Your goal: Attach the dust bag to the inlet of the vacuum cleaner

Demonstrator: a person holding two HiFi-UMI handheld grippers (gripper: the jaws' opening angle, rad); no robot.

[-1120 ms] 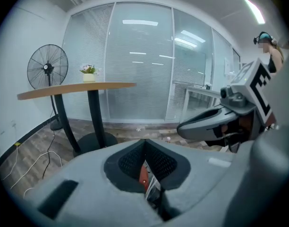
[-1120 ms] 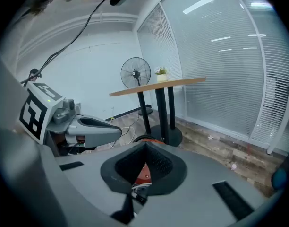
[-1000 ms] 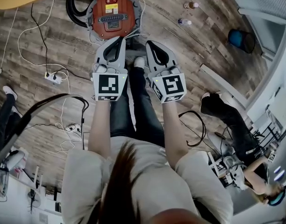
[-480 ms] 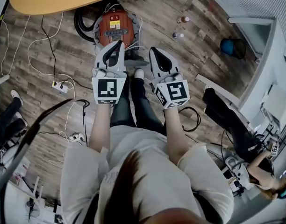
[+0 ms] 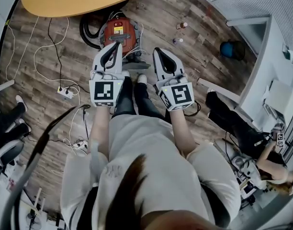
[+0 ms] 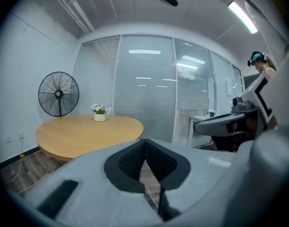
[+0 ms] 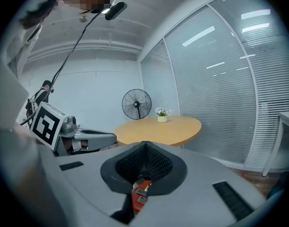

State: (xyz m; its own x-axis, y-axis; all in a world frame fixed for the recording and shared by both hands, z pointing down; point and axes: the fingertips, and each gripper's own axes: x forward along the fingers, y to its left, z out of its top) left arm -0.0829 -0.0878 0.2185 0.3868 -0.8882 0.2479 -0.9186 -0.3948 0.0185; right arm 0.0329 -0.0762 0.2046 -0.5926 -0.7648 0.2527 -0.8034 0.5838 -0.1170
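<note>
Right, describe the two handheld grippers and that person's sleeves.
The left gripper and right gripper are matching light-grey tapered shells with black teardrop cut-outs; their tongs have black textured lining. Each carries a white cube printed with black square markers. The person wears a white short-sleeved top.

Wood-plank floor [image 5: 194, 28], round wooden table [image 6: 88, 132], standing fan [image 6: 58, 94], blinded glass wall [image 6: 149, 89].

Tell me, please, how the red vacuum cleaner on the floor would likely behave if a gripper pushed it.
The red vacuum cleaner looks like a squat, rigid canister, so it would probably feel heavy and resist tipping. On the smooth wood floor it may slide rather than stay put. Its coiled black hose looks floppy and would likely drag along.
</note>
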